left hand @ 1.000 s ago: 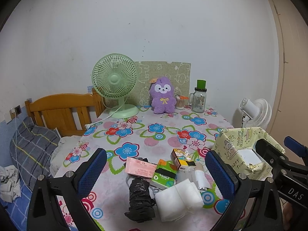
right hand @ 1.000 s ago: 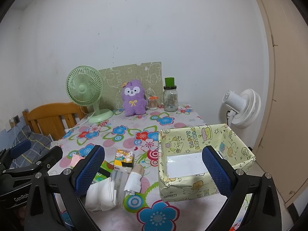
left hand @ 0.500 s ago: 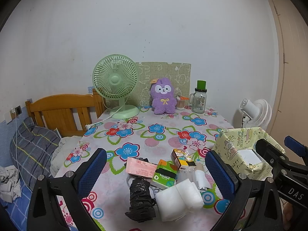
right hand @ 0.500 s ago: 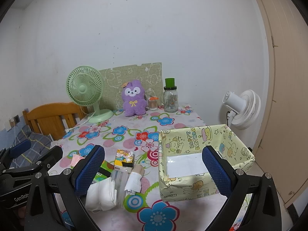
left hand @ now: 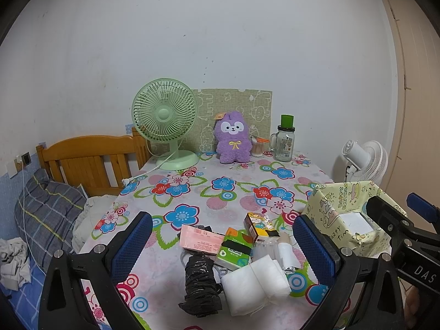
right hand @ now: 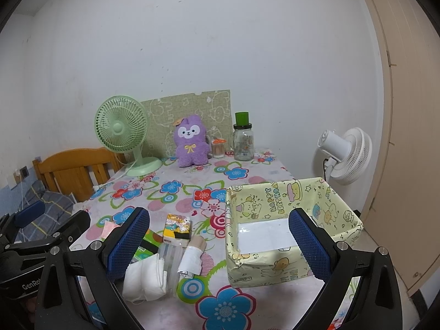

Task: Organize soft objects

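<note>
**Both tongs hovering wide over an untouched pile**

The left gripper (left hand: 220, 247) is hanging with its jaws spread wide and nothing between them; the right gripper (right hand: 217, 242) is hovering likewise, released and empty.

Directly ahead of the left tongs, between its blue pads, the clutter is lying in a heap on the floral table (left hand: 220, 187). Nearest the tongs, a folded white cloth (left hand: 255, 283) is sitting beside a crumpled black bag (left hand: 202, 280). Just beyond them are lying a green tissue pack (left hand: 233, 250), a pink packet (left hand: 199, 240), a small yellow carton (left hand: 258, 225) and a white roll (left hand: 286, 253).

The cloth is looking light, limp and squashy, so it will probably sag and unfold if pinched at an edge; gripping across the thick folded middle seems safest. The bag is likely to be slippery and to crumple further. The tissue pack should be yielding but keeping its shape.

Ahead of the right tongs, partly behind its right pad, the yellow paper-wrapped box (right hand: 277, 192) is standing open. Nothing is showing inside it except a white sheet (right hand: 265, 235) lying flat on its bottom.
</note>
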`<state>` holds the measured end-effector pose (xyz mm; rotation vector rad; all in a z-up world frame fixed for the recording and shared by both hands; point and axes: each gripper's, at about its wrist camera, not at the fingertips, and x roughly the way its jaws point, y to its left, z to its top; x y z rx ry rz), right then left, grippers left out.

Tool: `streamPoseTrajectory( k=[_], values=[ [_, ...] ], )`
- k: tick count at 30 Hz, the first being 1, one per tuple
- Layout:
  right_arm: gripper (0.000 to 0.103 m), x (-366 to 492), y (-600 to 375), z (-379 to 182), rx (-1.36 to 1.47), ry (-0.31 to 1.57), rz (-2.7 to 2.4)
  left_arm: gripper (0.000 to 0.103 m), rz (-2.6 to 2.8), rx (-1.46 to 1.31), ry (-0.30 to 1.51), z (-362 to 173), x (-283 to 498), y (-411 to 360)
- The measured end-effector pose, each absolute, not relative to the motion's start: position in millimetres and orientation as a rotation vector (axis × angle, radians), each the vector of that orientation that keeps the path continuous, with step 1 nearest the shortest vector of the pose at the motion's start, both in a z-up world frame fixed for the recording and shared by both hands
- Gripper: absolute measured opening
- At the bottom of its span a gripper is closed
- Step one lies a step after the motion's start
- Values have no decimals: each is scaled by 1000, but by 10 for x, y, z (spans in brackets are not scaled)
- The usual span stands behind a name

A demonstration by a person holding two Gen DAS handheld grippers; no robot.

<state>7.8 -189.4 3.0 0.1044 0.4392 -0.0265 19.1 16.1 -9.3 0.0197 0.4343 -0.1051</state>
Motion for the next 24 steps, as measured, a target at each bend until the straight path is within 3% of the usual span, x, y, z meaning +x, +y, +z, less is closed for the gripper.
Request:
streamPoseTrajectory(
  k=[24],
  values=[
    [102,189,-1772,-45,98,467,-31,102,-116,20,456,-203,271,252]
  ],
)
